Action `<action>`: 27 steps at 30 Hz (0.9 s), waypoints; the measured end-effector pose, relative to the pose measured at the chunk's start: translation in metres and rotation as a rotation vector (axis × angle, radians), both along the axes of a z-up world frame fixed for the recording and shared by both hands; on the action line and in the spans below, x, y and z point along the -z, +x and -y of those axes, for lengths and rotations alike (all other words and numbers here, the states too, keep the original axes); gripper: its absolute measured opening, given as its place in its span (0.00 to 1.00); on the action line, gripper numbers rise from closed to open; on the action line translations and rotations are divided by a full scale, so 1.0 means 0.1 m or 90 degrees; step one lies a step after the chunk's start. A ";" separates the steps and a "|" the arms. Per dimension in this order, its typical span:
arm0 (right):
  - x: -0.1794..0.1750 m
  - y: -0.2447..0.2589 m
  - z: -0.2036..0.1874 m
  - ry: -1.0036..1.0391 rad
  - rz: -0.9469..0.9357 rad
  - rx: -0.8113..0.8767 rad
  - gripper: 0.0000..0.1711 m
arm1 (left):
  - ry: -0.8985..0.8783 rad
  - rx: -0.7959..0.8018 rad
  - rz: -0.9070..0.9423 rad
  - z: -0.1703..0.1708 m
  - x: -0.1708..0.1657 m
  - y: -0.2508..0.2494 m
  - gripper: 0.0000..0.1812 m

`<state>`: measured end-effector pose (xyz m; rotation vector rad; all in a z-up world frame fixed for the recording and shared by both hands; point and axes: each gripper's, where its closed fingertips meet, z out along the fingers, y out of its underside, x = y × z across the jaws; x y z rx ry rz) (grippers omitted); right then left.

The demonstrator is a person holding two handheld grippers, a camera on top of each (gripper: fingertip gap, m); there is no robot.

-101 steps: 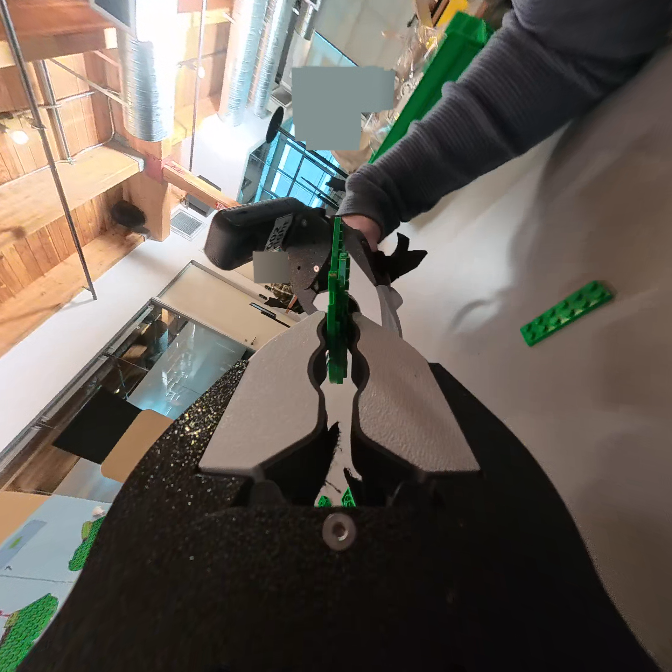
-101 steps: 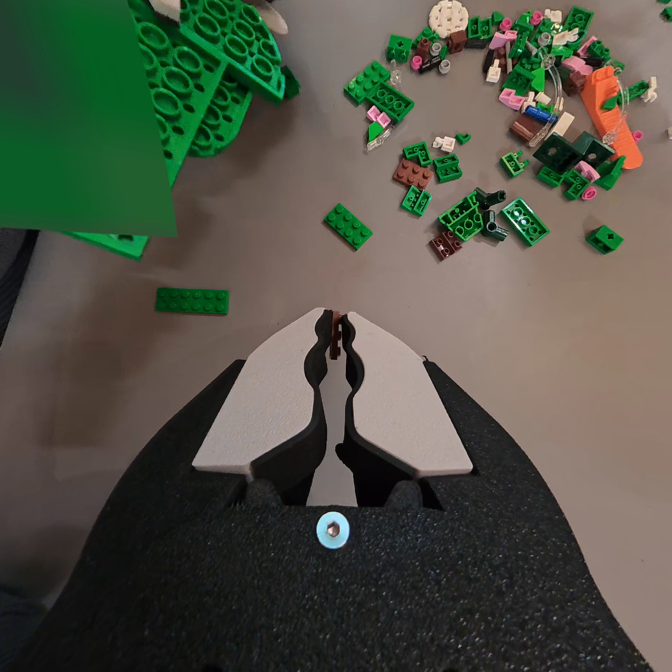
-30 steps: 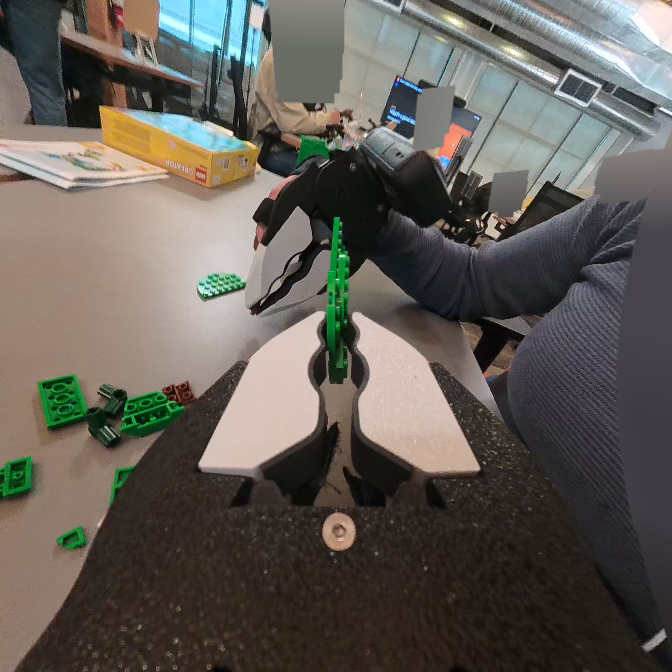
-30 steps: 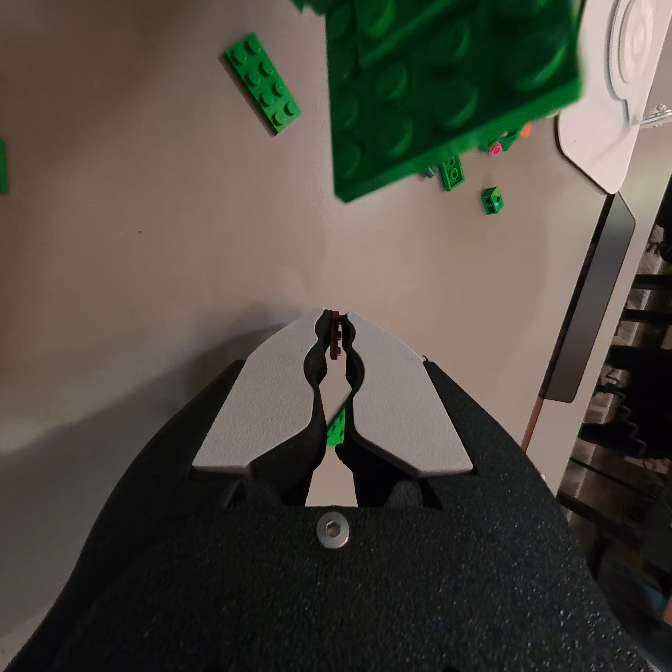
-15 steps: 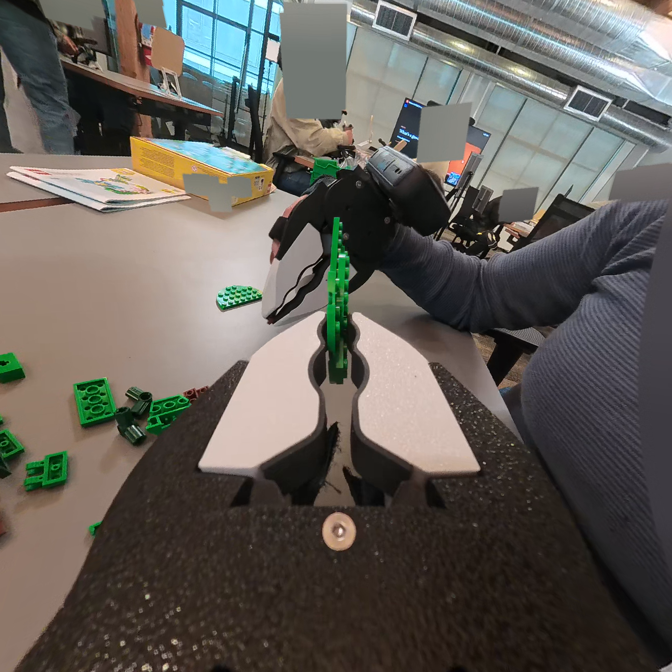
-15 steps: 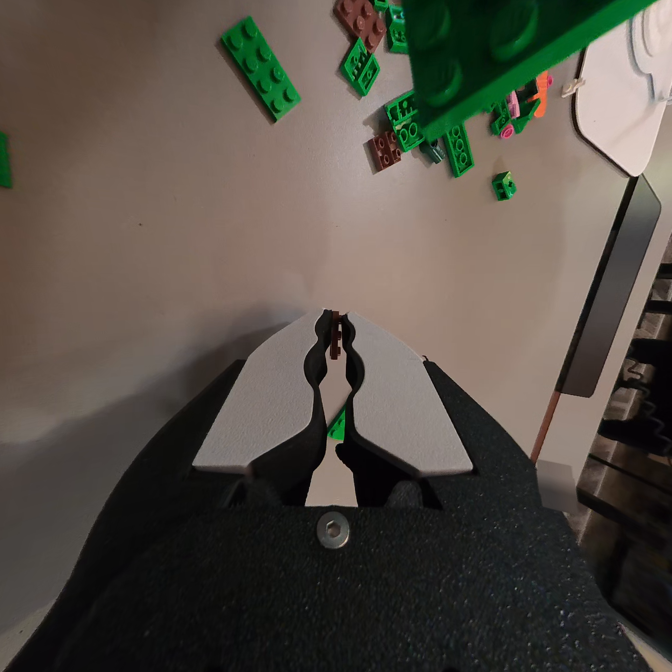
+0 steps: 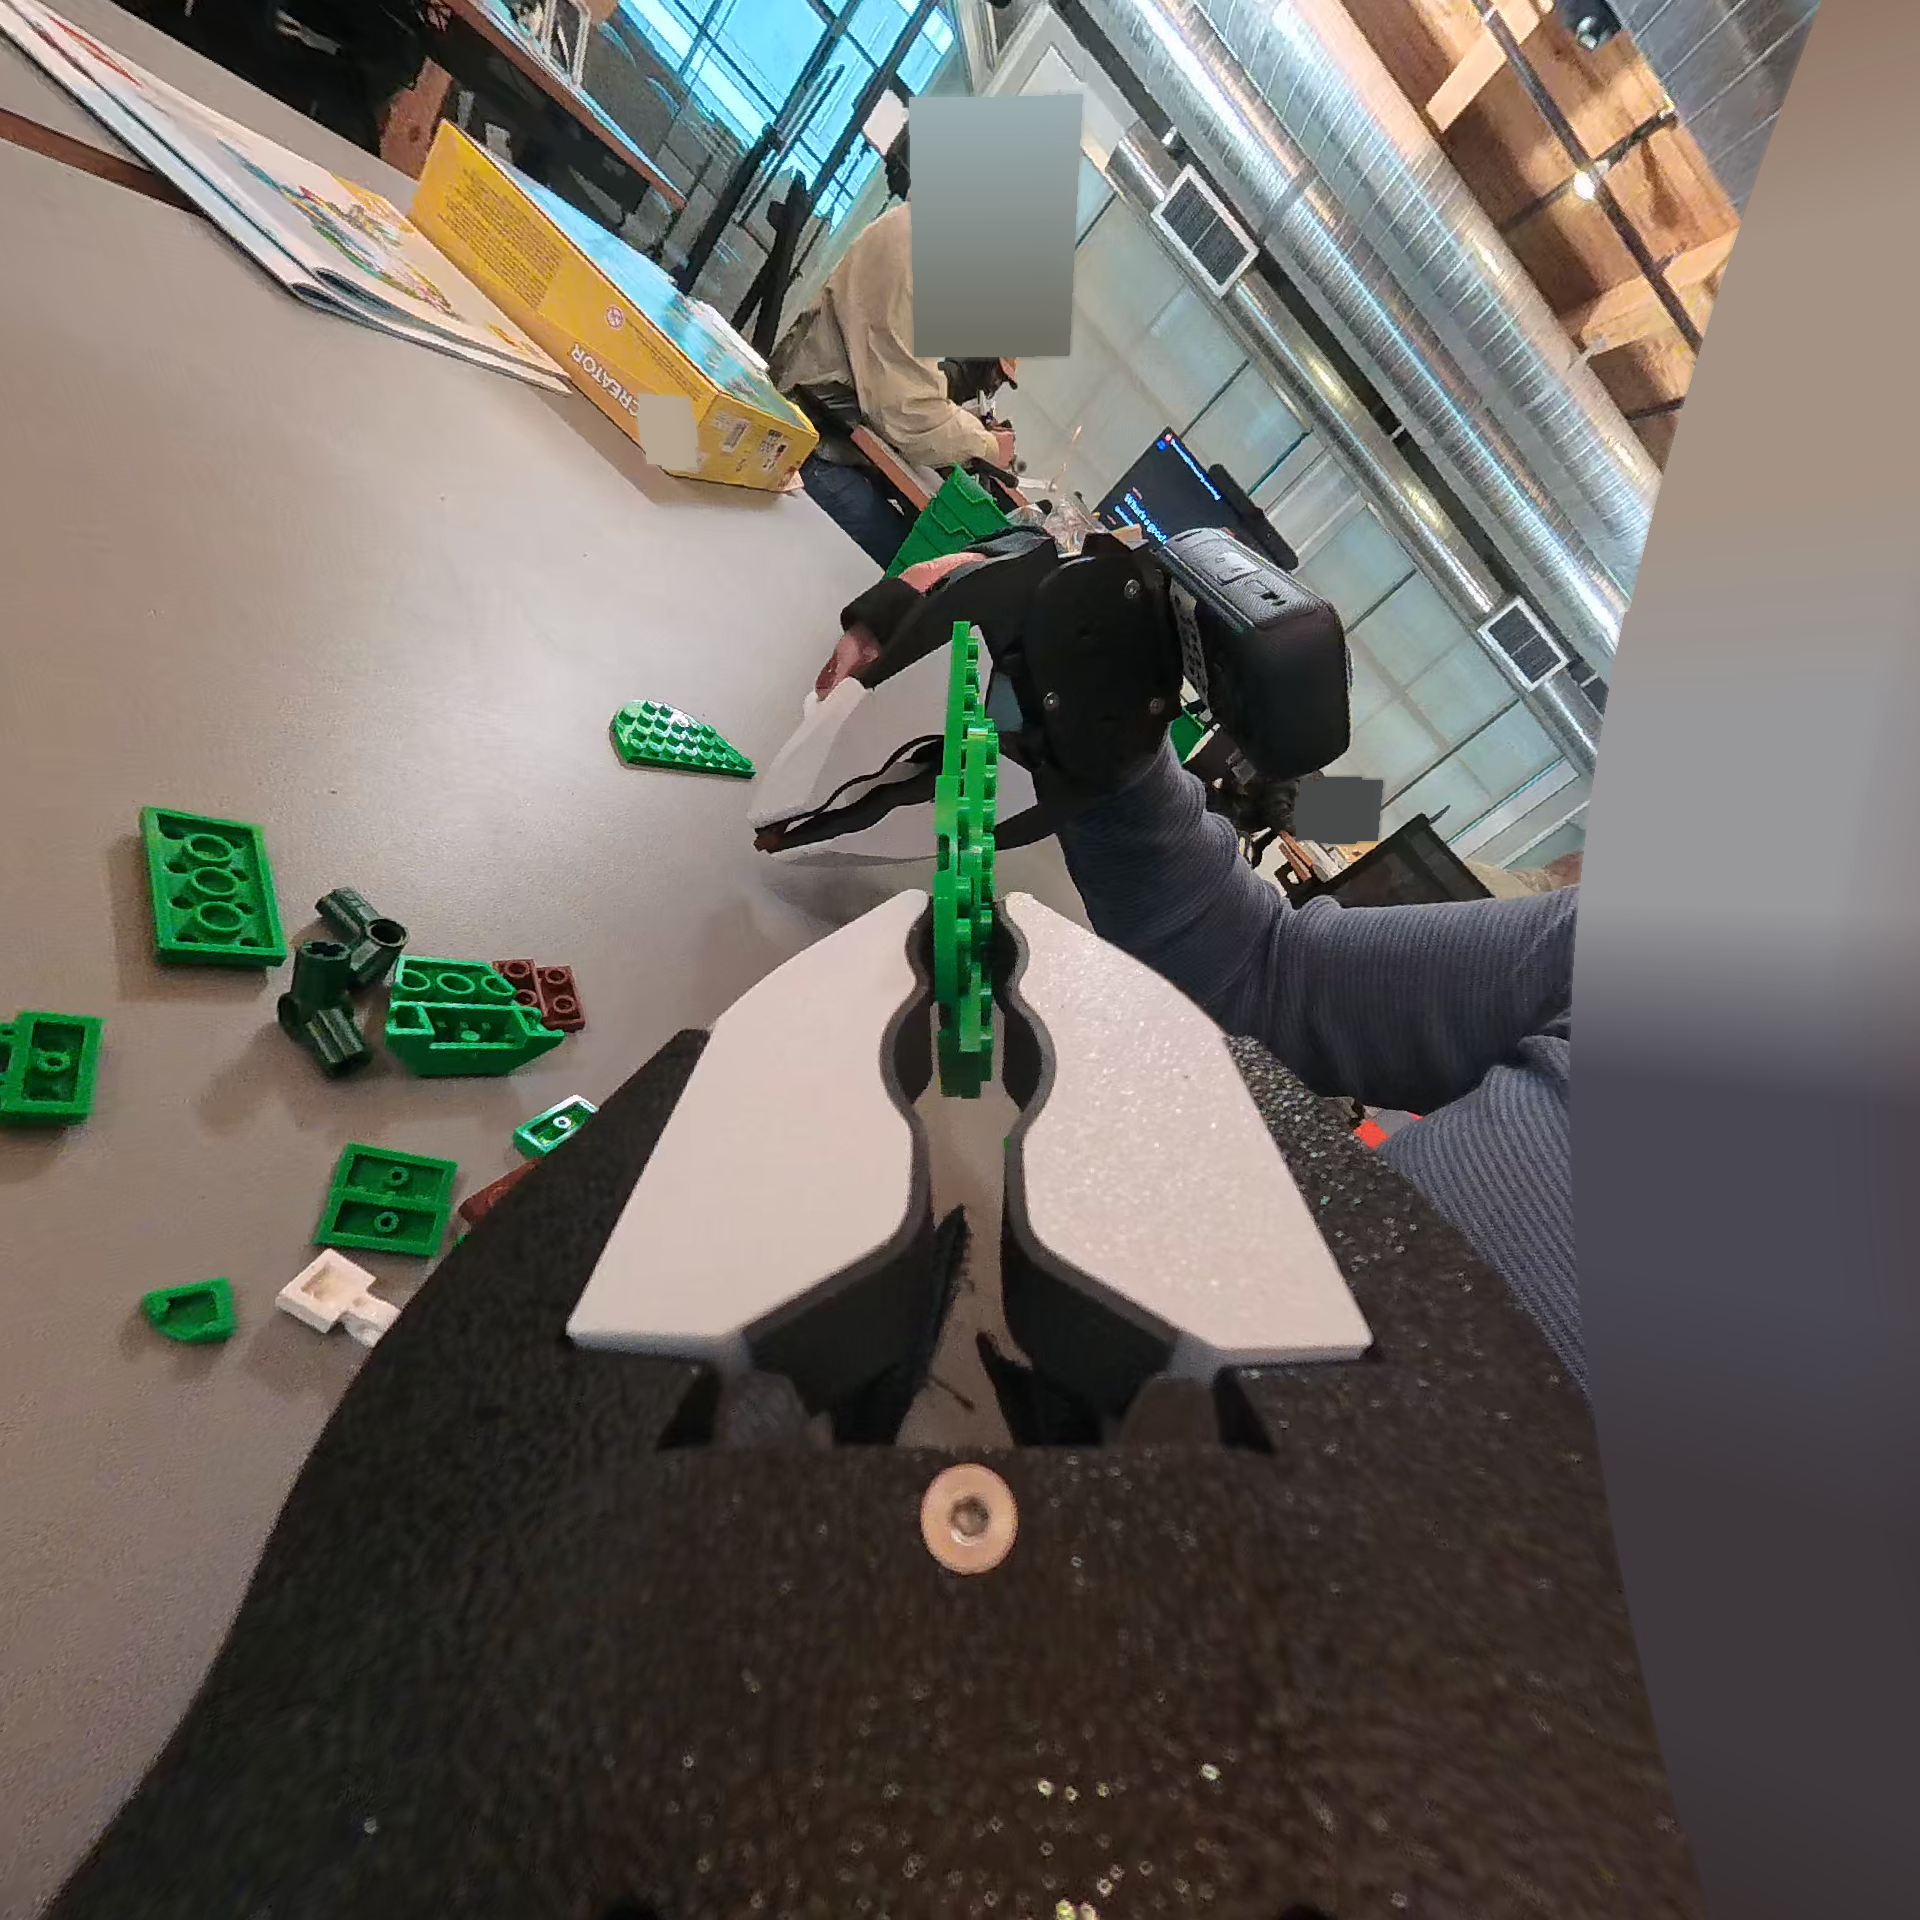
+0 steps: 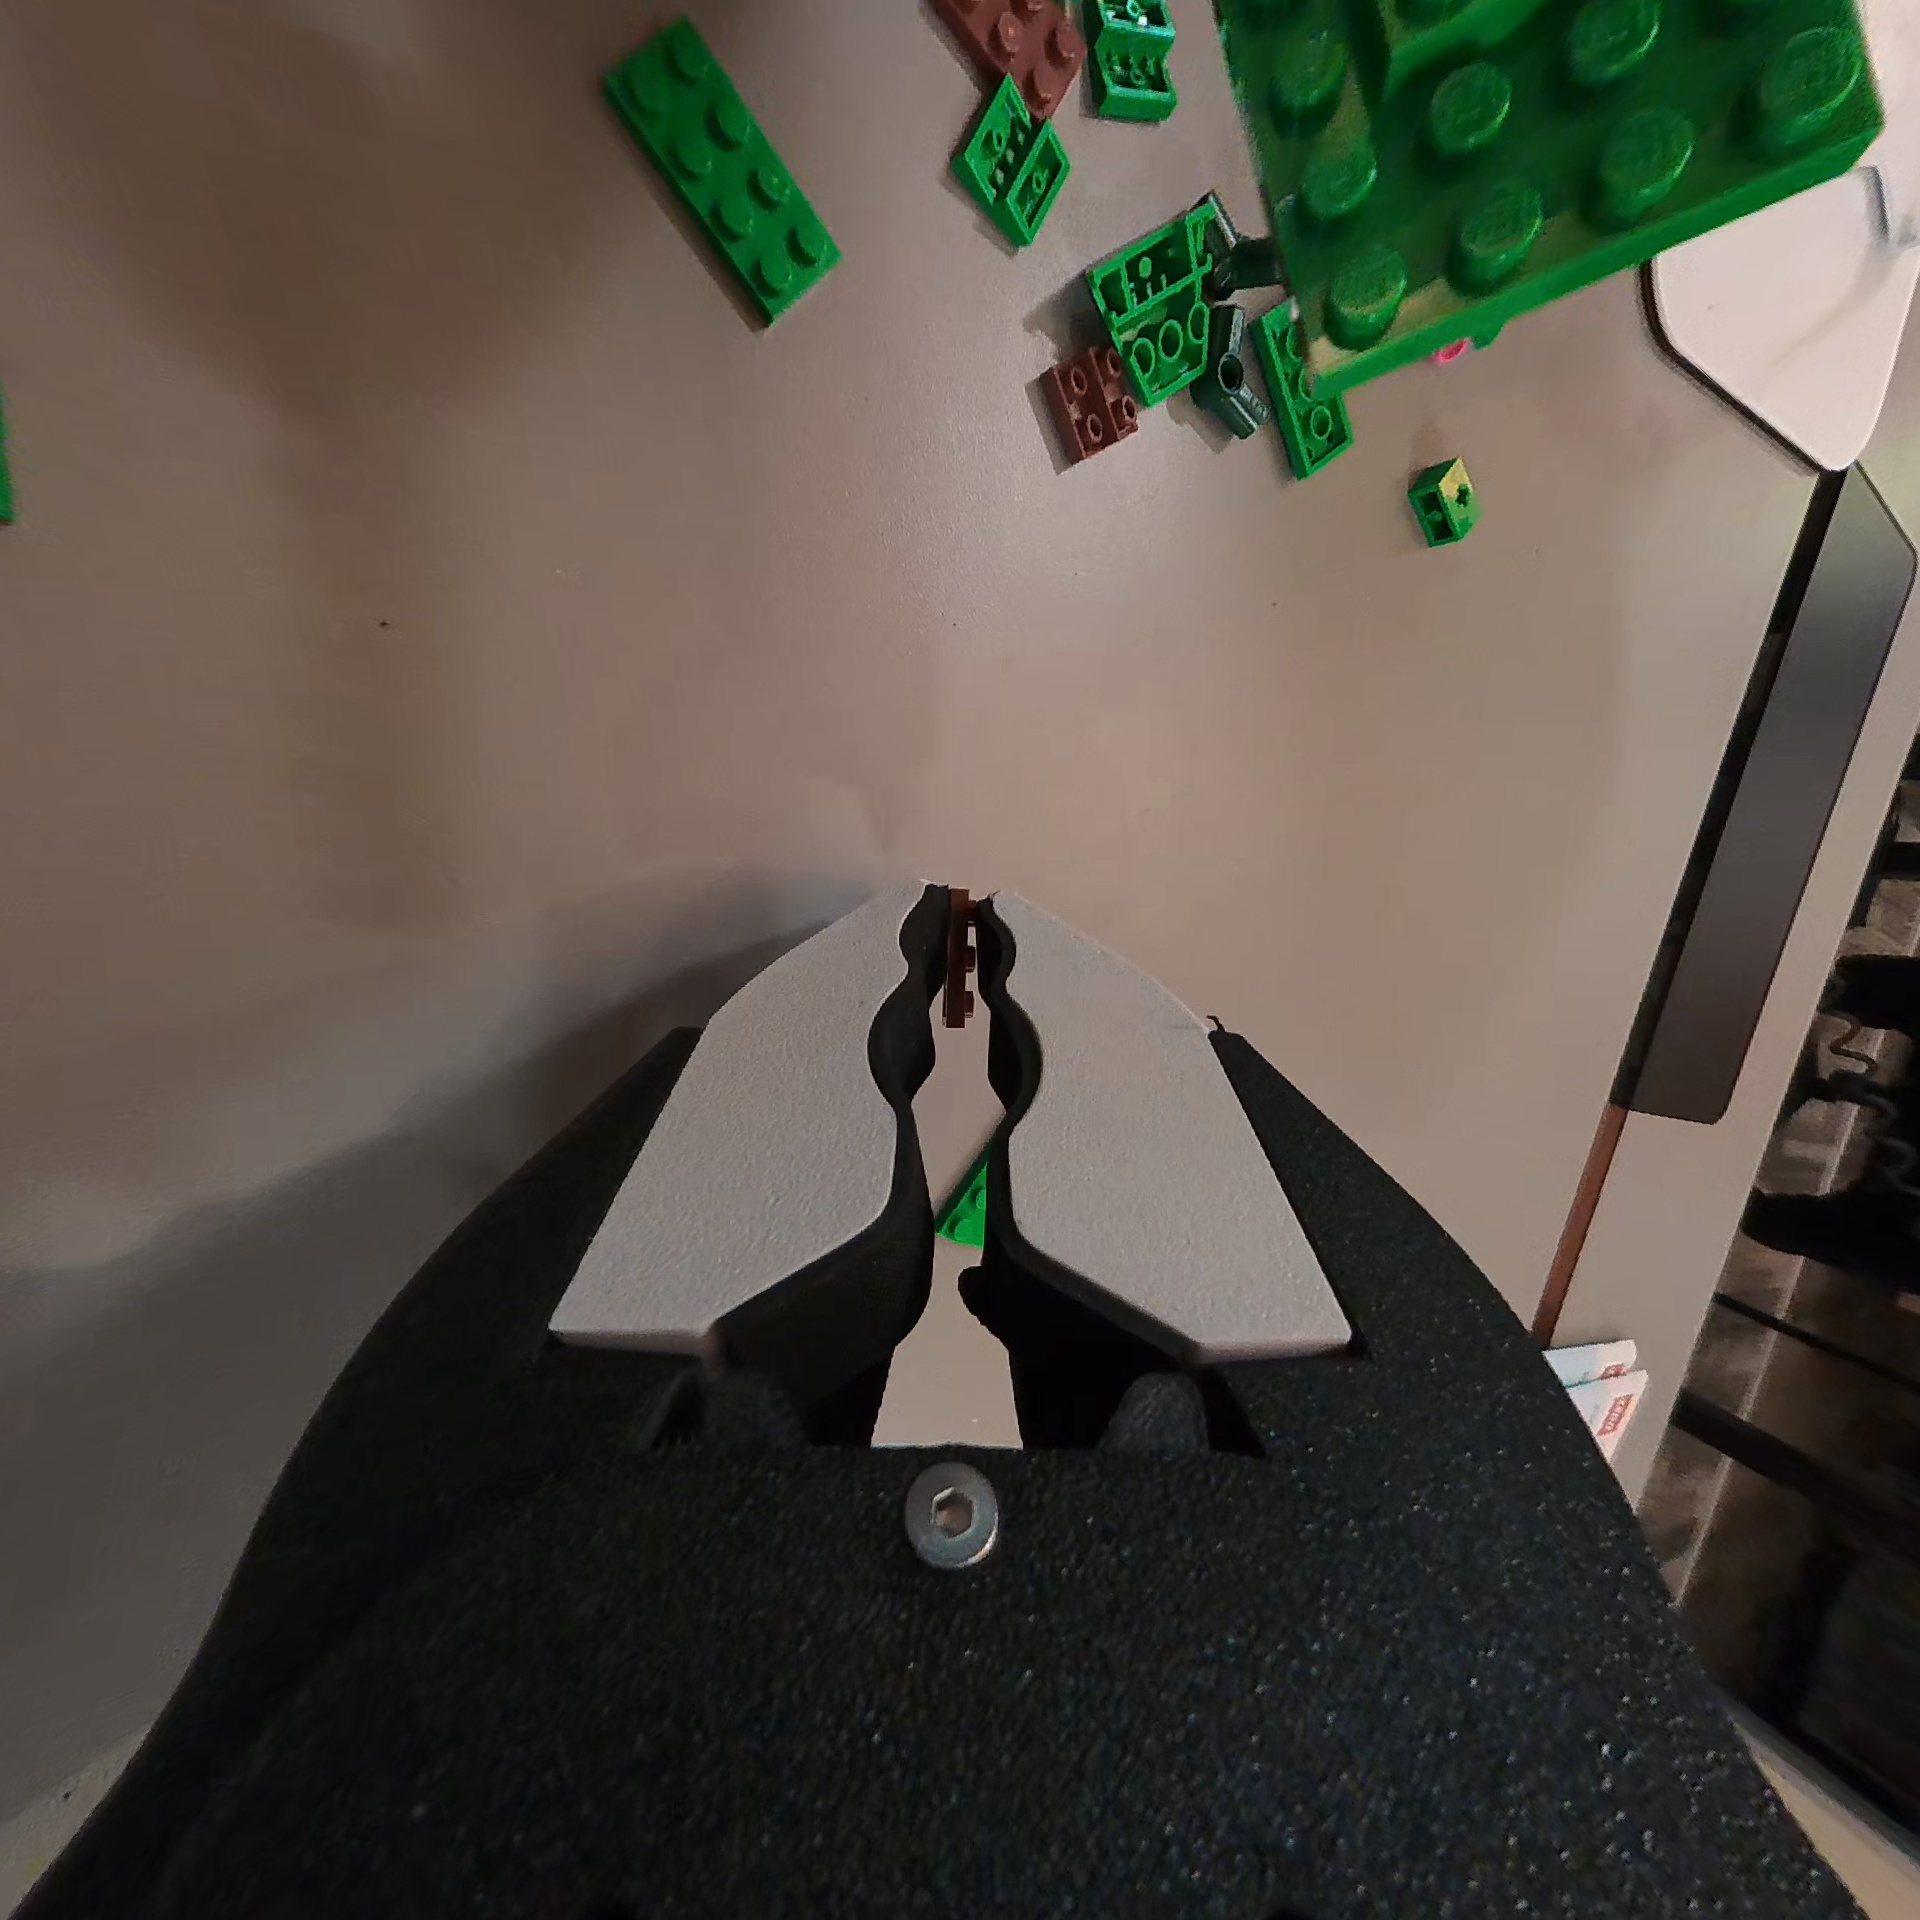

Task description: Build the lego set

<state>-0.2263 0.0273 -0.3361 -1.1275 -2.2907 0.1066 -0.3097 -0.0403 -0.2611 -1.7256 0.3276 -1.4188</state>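
The left gripper point(image 7: 964, 914) has its jaws pinching a green plate assembly point(image 7: 966, 831), which stands on edge between them and rises well past the tips; in the right wrist view the same assembly point(image 8: 1538, 156) hangs studs-up and blurred at the upper right, clear of the surface. The right gripper point(image 8: 961, 904) has its jaws pressed on a small brown plate point(image 8: 961, 971), held edge-on near the tips; a scrap of green shows lower in the gap, though whether it lies on the surface below is hard to tell. In the left wrist view the right gripper point(image 7: 774, 831) is just beyond the assembly, tips pointed down toward the grey surface point(image 7: 364, 582). Loose pieces lie scattered there: a green wedge plate point(image 7: 675, 740), a long green plate point(image 8: 722, 171), a brown brick point(image 8: 1091, 403), dark green connectors point(image 7: 338, 982), a white piece point(image 7: 335, 1294). Farther off rest a yellow box point(image 7: 592, 301) and an open booklet point(image 7: 281, 197).
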 end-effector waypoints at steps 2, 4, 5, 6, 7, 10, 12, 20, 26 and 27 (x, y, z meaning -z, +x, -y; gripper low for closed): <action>0.01 0.00 0.00 0.000 0.001 -0.001 0.03 | -0.002 0.003 0.003 0.00 0.00 0.00 0.04; 0.02 0.00 0.00 0.000 0.004 0.000 0.03 | -0.004 0.004 0.008 0.00 -0.01 0.00 0.04; 0.02 0.00 0.00 0.001 0.005 0.000 0.03 | -0.007 0.005 0.011 0.01 -0.01 0.00 0.04; 0.02 0.00 0.00 0.001 0.005 -0.001 0.03 | -0.010 0.007 0.014 0.01 -0.01 0.00 0.04; 0.02 0.00 0.00 0.000 0.005 -0.001 0.03 | -0.013 0.008 0.016 0.01 -0.01 0.00 0.04; 0.02 0.00 0.00 -0.001 0.006 -0.001 0.03 | -0.018 0.009 0.022 0.00 -0.01 0.00 0.04; 0.03 0.00 0.00 -0.001 0.007 -0.001 0.03 | -0.018 0.008 0.025 0.00 -0.01 -0.01 0.04; 0.05 0.01 0.00 -0.002 0.011 0.000 0.03 | -0.022 0.009 0.028 0.00 -0.01 -0.01 0.04; 0.06 0.01 0.00 -0.004 0.015 0.001 0.03 | -0.024 0.009 0.029 0.00 0.00 -0.01 0.04; 0.06 0.01 0.00 -0.004 0.015 0.001 0.03 | -0.025 0.009 0.029 0.00 0.00 -0.01 0.04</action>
